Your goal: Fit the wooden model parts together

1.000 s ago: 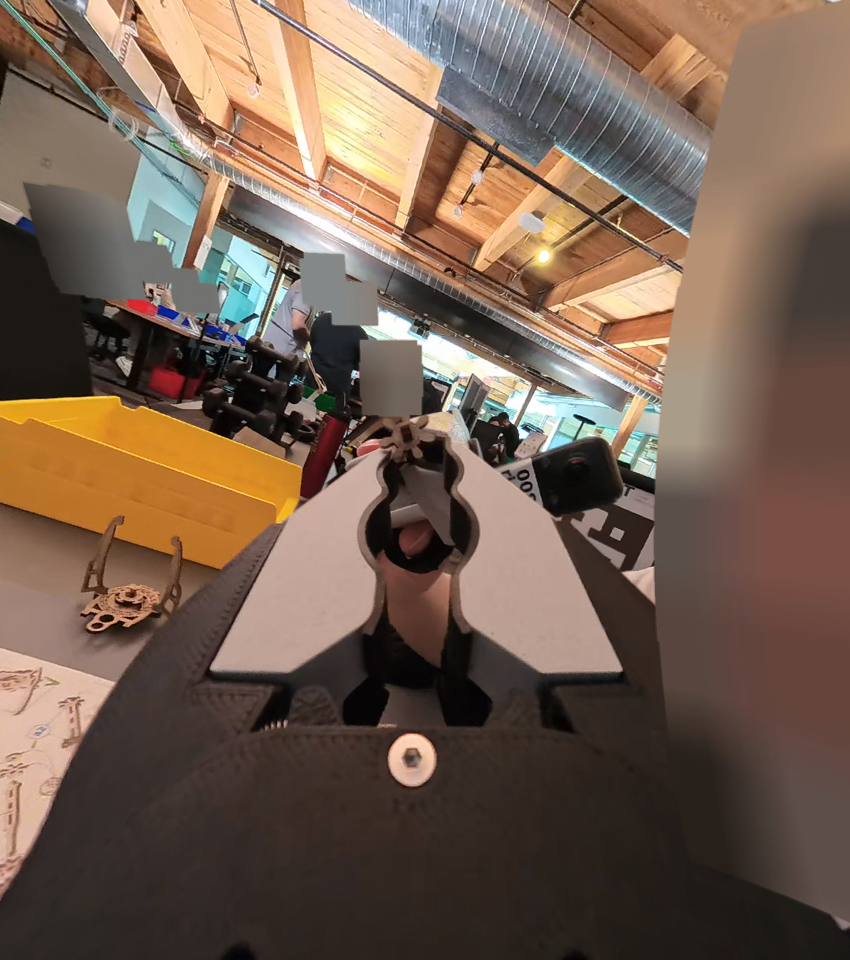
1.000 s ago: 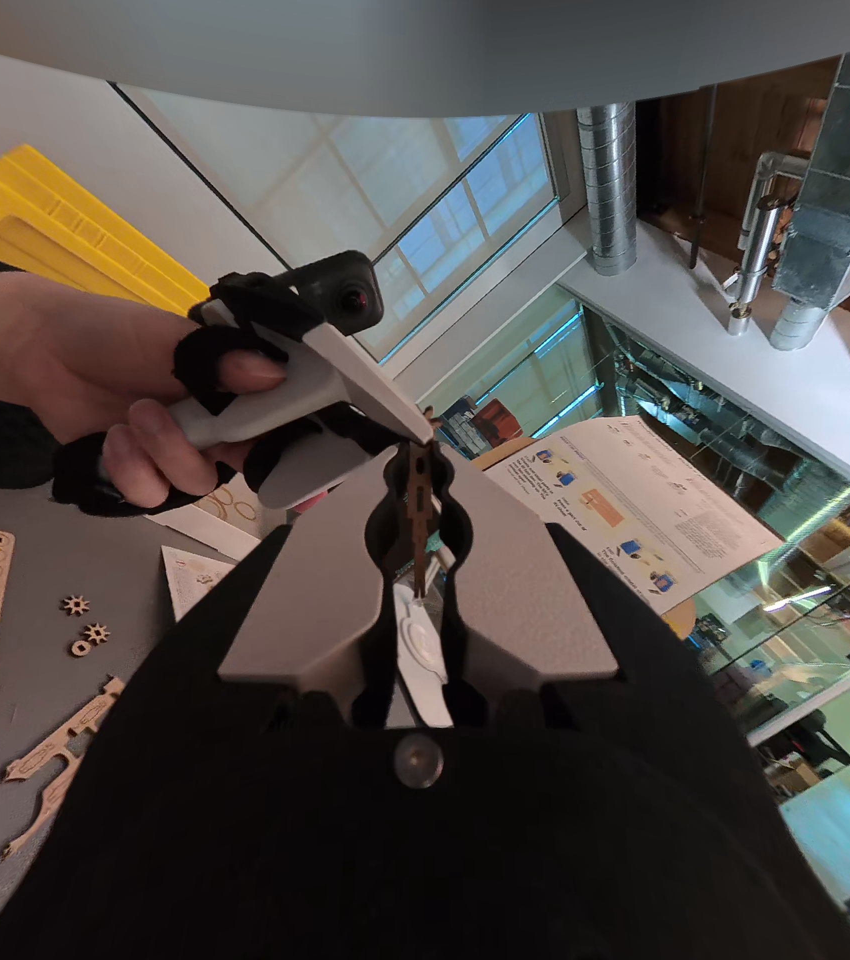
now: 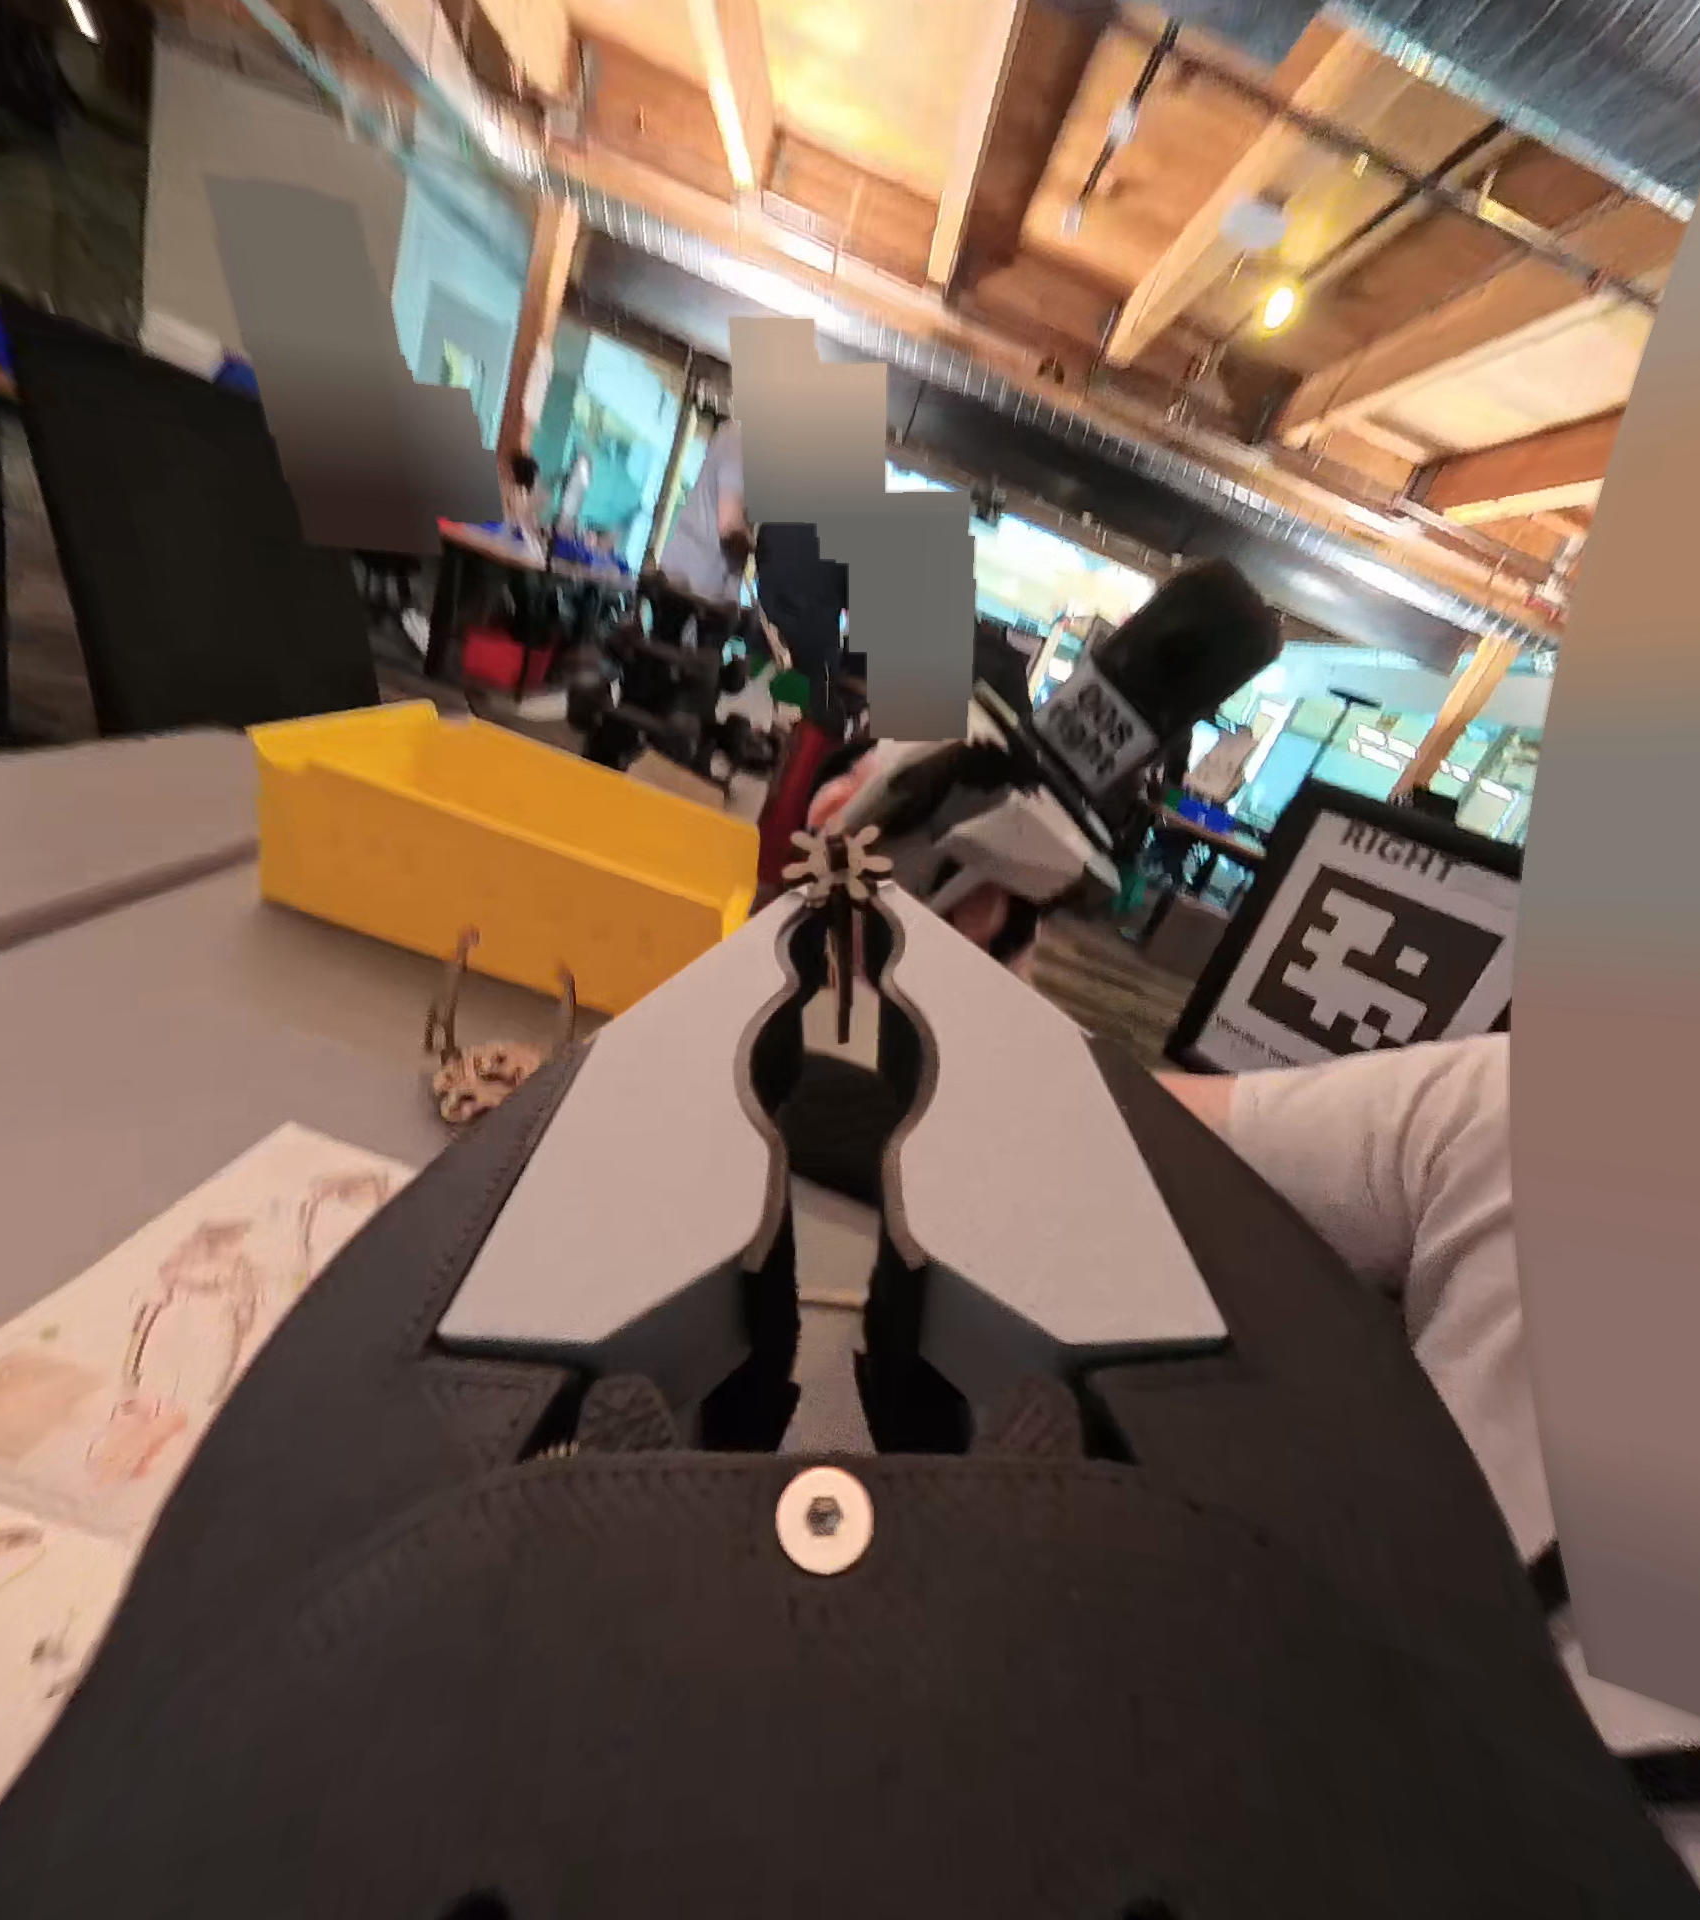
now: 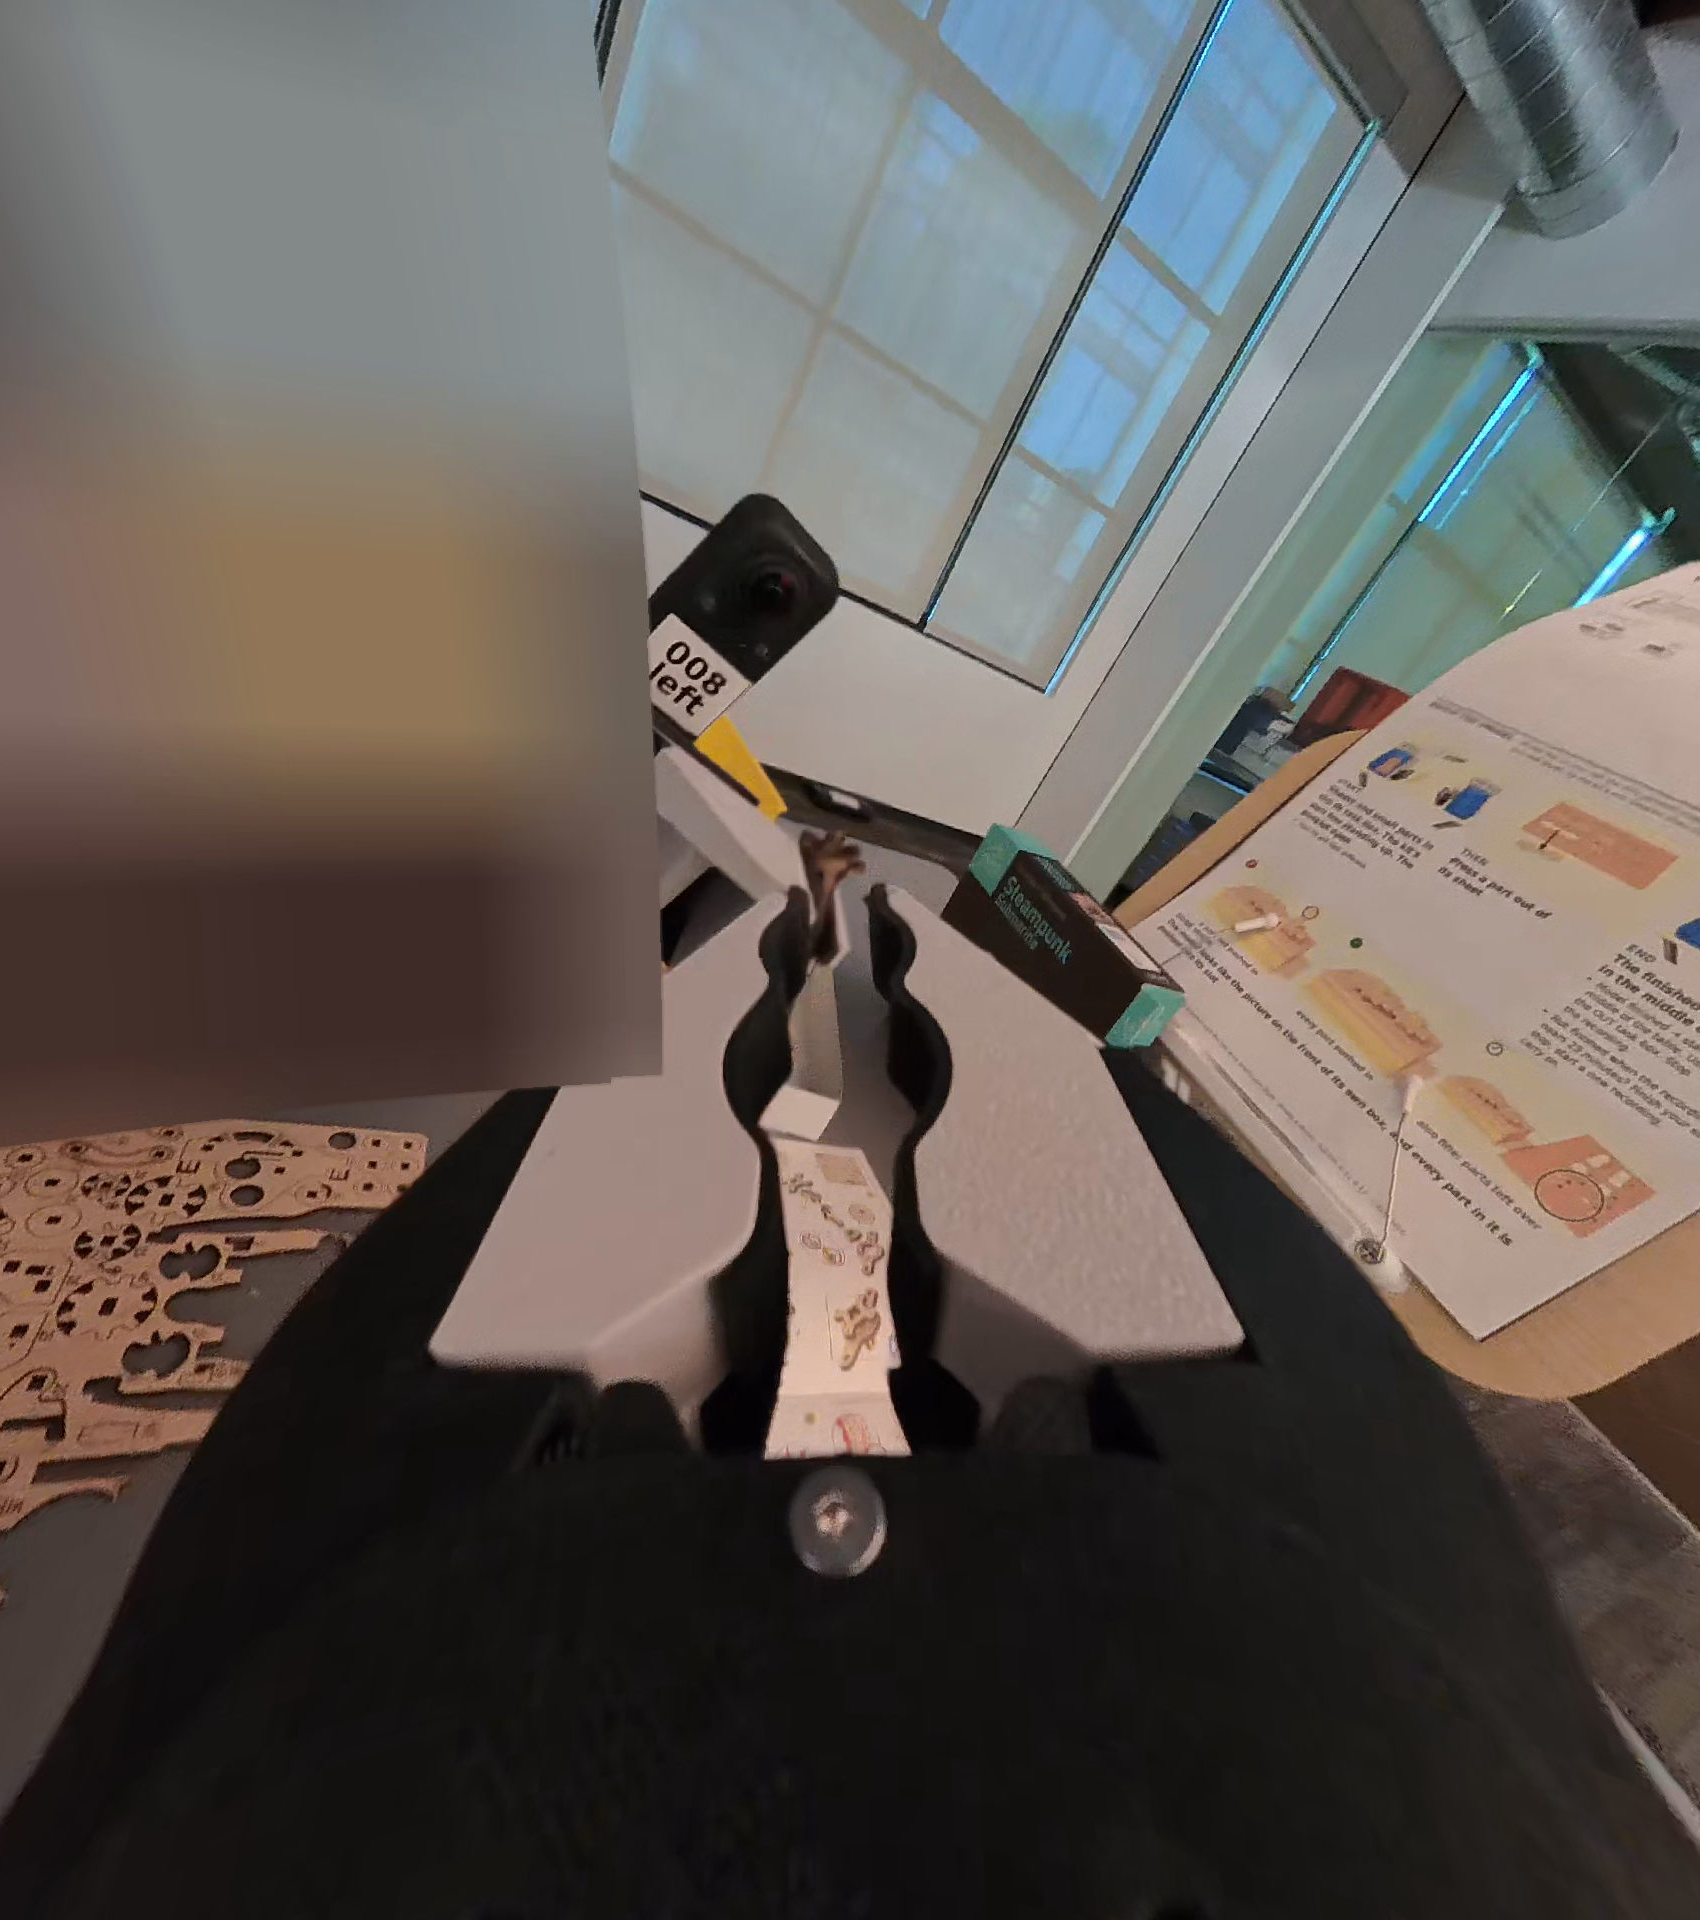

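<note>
My left gripper (image 3: 833,896) is shut on a small wooden gear piece (image 3: 833,864) at its tips. A thin wooden strip (image 3: 842,971) hangs from the gear down between the fingers. My right gripper (image 4: 838,906) is held up in the air with its jaws apart. The dark wooden piece (image 4: 830,878) stands just past its tips, close to its left finger. The left gripper's grey finger (image 4: 721,831) reaches in from the left there. In the left wrist view the right gripper's body (image 3: 1012,831) is just behind the gear.
A yellow bin (image 3: 503,831) and a small part-built wooden assembly (image 3: 487,1055) sit on the grey table. Instruction sheets (image 3: 150,1299) lie at the near left. A punched wooden sheet (image 4: 46,1299), a dark box (image 4: 1064,945) and an instruction board (image 4: 1500,987) are nearby. The grippers are tip to tip, or close to it.
The right gripper has opened and let go of the wooden strip, which now hangs from the gear in the left gripper. Both grippers have swung and drawn slightly apart.
</note>
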`<state>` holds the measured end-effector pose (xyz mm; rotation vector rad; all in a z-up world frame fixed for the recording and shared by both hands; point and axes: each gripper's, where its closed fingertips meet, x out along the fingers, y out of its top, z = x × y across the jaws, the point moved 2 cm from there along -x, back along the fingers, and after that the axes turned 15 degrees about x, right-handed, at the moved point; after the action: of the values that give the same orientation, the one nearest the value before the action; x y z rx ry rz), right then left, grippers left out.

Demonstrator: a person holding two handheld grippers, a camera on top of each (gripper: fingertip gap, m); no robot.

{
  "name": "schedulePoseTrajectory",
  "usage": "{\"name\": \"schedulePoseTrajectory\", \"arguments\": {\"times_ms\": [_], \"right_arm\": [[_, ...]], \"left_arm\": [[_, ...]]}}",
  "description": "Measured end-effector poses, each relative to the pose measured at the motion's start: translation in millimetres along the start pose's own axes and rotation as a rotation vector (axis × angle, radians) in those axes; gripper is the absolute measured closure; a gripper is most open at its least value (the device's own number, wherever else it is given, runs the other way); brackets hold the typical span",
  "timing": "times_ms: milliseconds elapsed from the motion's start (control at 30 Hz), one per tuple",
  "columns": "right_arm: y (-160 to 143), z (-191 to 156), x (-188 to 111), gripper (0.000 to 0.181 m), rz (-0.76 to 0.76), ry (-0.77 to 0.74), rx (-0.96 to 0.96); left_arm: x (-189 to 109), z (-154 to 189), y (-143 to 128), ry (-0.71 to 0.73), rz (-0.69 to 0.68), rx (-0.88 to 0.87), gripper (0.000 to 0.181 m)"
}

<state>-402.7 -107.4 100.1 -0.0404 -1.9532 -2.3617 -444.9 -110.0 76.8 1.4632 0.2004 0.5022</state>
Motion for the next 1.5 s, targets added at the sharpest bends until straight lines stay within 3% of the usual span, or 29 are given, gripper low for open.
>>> {"name": "schedulePoseTrajectory", "arguments": {"times_ms": [33, 233, 433, 733, 1200, 1500], "right_arm": [[-2.2, 3.0, -1.7, 0.172, -0.015, 0.015, 0.009], [-18.9, 5.8, -12.9, 0.165, -0.109, 0.218, 0.135], [-33.7, -1.9, -13.3, 0.167, -0.13, 0.235, -0.057], [-54.1, -26.4, -4.9, 0.17, -0.219, 0.295, -0.208], [-53.2, -37.7, -7.6, 0.181, -0.209, 0.327, -0.308], [-42.5, -24.8, -7.2, 0.181, -0.165, 0.285, -0.188]], "left_arm": [[0.4, -0.6, -6.6, -0.023, -0.045, -0.025, 0.177], [0.2, 5.8, -43.4, -0.147, -0.29, -0.163, 0.177], [0.6, 18.0, -56.6, -0.233, -0.379, -0.224, 0.177], [1.3, 30.8, -61.9, -0.305, -0.426, -0.25, 0.177], [2.3, 42.9, -55.9, -0.385, -0.403, -0.281, 0.177], [1.3, 42.9, -45.2, -0.378, -0.359, -0.234, 0.181]]}}
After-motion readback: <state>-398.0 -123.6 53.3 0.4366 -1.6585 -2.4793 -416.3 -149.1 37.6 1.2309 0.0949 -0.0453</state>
